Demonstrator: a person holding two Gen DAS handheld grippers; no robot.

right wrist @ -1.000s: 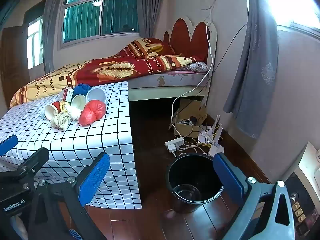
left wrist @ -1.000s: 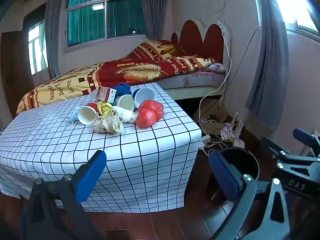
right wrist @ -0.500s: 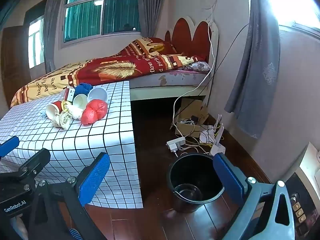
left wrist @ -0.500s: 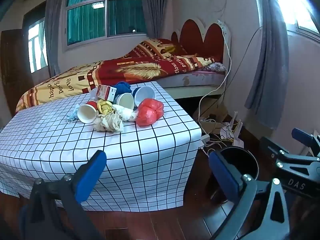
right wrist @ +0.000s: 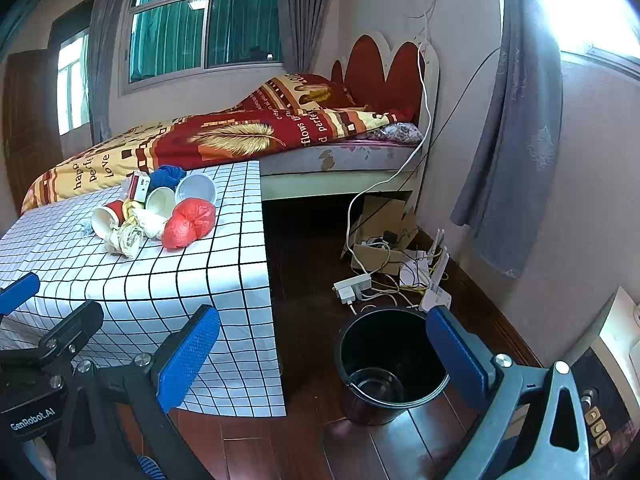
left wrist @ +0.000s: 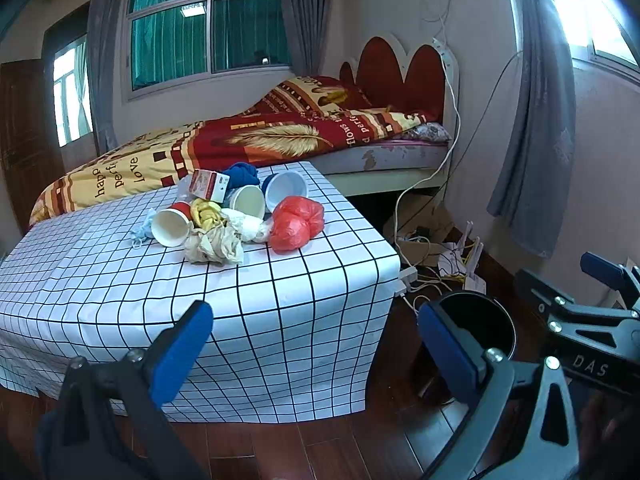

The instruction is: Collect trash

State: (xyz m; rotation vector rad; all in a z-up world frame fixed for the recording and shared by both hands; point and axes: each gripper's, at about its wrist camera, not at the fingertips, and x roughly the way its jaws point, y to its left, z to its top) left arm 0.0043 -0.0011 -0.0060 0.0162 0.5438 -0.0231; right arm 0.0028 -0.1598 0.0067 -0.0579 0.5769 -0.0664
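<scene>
A pile of trash lies on the checked tablecloth (left wrist: 120, 280): a red plastic bag (left wrist: 296, 224) (right wrist: 188, 223), paper cups (left wrist: 170, 226) (right wrist: 105, 221), crumpled beige paper (left wrist: 216, 244), a blue cloth (left wrist: 240, 172) and a small red-and-white box (left wrist: 209, 185). A black bucket (right wrist: 390, 364) (left wrist: 476, 320) stands on the floor right of the table. My left gripper (left wrist: 316, 344) is open, low in front of the table, well short of the pile. My right gripper (right wrist: 320, 348) is open too, with the bucket between its fingers in view but further off.
A bed with a red and yellow blanket (left wrist: 256, 140) stands behind the table. A power strip (right wrist: 354, 286), cables and a cardboard box (right wrist: 380, 236) clutter the floor beyond the bucket. Grey curtains (right wrist: 516, 140) hang on the right wall. Dark wood floor (right wrist: 308, 264) runs between table and bucket.
Both views have shifted slightly, so the table and pile sit a little nearer. Both grippers stay open and hold nothing.
</scene>
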